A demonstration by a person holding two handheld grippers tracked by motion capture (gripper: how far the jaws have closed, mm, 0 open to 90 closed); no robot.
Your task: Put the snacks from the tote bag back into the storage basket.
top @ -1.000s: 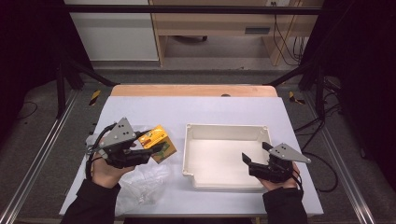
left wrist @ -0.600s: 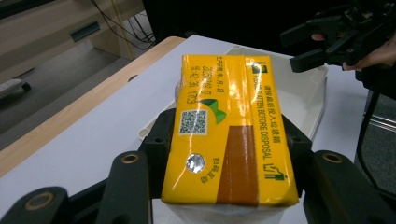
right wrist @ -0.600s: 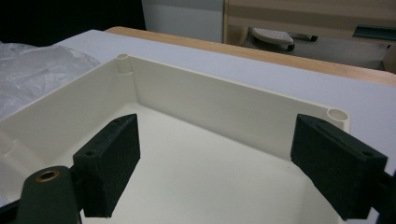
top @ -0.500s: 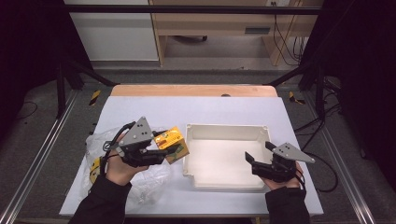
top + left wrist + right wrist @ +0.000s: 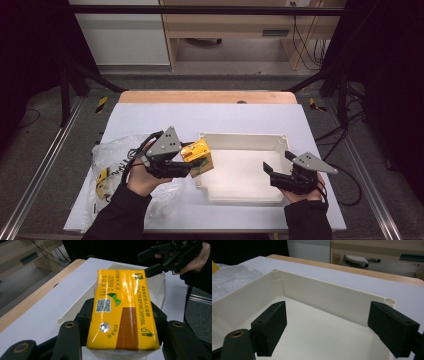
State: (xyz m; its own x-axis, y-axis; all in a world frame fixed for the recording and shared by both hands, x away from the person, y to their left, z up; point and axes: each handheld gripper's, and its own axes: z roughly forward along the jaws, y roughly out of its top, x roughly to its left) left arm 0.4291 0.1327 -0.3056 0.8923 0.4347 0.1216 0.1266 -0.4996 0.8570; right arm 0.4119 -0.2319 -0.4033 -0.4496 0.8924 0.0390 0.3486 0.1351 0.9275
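Observation:
My left gripper is shut on a yellow carton pack and holds it in the air right at the left rim of a shallow white tray. In the left gripper view the pack sits between the two black jaws of my left gripper, with the tray just beyond it. My right gripper is open, low over the tray's right front corner. Its jaws stand wide apart in the right gripper view, above the bare tray floor, facing the far wall.
A crumpled clear plastic bag lies on the white table left of the tray, with a small yellow item inside it. The bag shows beyond the tray's left wall. A wooden strip runs along the table's far edge.
My left gripper has carried the yellow pack to the right, from above the plastic bag to the tray's left rim. The right gripper has barely moved.

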